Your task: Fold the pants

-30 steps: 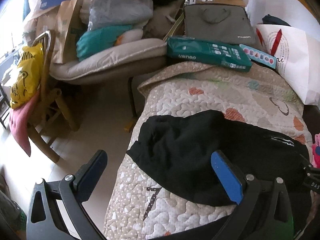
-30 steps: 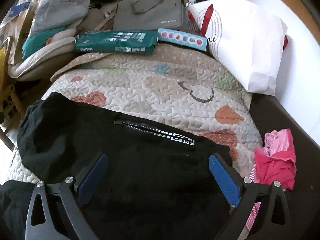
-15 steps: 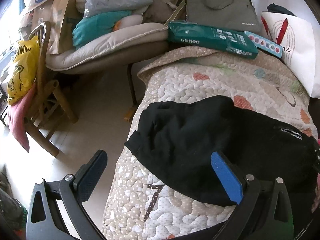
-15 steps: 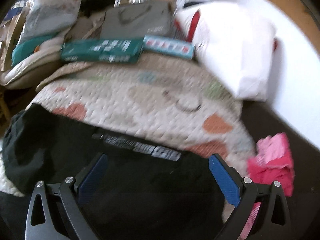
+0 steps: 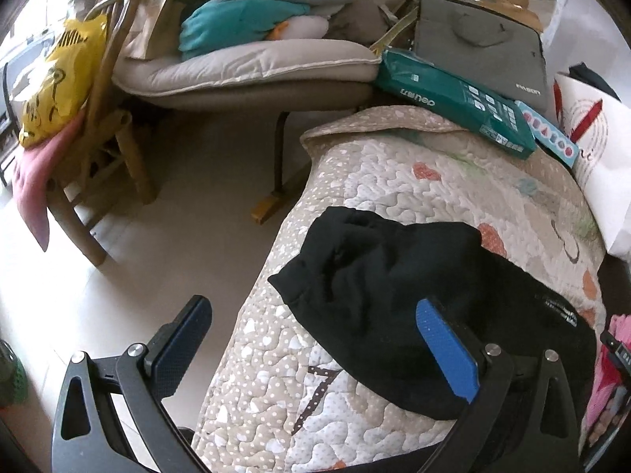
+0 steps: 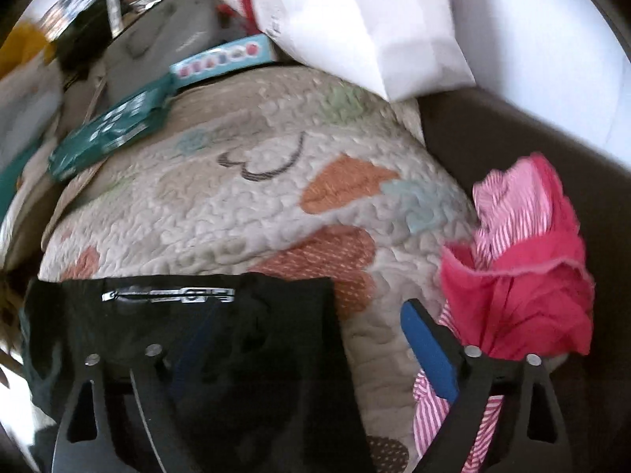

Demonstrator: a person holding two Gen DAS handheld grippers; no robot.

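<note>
The black pants (image 5: pixel 414 307) lie bunched on the quilt (image 5: pixel 355 181). Your left gripper (image 5: pixel 315 339) hangs over them with fingers apart, and your right gripper (image 6: pixel 299 339) is also spread wide, beside a pink garment (image 6: pixel 520 256).

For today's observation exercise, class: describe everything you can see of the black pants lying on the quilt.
The black pants are soft, matte fabric, lying bunched and partly folded across the beige quilted bedspread with heart patches. A white printed logo strip sits near their far edge. One rumpled end reaches the quilt's left edge. Both open grippers, left and right, hover over them without gripping; the pink striped garment lies apart, to the right.
</note>
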